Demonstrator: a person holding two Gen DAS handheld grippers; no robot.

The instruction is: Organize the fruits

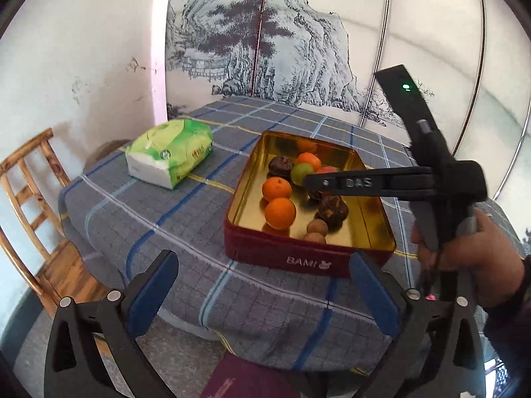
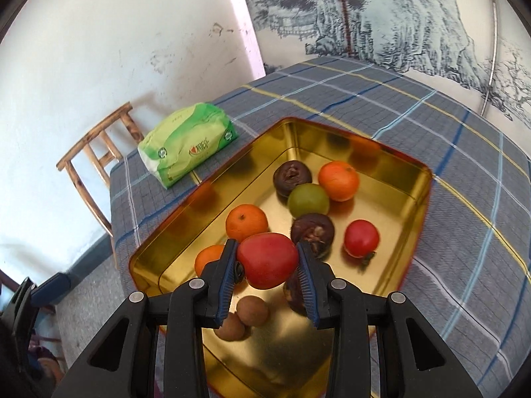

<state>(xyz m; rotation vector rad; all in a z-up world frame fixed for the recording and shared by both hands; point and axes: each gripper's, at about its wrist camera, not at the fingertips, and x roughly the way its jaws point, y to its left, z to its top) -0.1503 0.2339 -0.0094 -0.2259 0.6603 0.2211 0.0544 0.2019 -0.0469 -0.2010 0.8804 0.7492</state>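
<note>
A red tin with a gold inside (image 1: 298, 260) (image 2: 381, 152) sits on the checked tablecloth. It holds oranges (image 1: 279, 213) (image 2: 338, 180), a green fruit (image 2: 308, 200), dark wrinkled fruits (image 2: 292, 174), small brown fruits (image 2: 252, 310) and a red tomato (image 2: 361, 238). My right gripper (image 2: 267, 262) is shut on a red fruit (image 2: 267, 260) and holds it above the tin. It reaches over the tin from the right in the left wrist view (image 1: 310, 180). My left gripper (image 1: 262, 285) is open and empty, in front of the tin's near wall.
A green tissue pack (image 1: 169, 152) (image 2: 187, 144) lies on the table left of the tin. A wooden chair (image 1: 30, 205) (image 2: 99, 146) stands at the table's left. A painted screen (image 1: 298, 33) rises behind the table. A dark red object (image 1: 242, 381) lies below the table edge.
</note>
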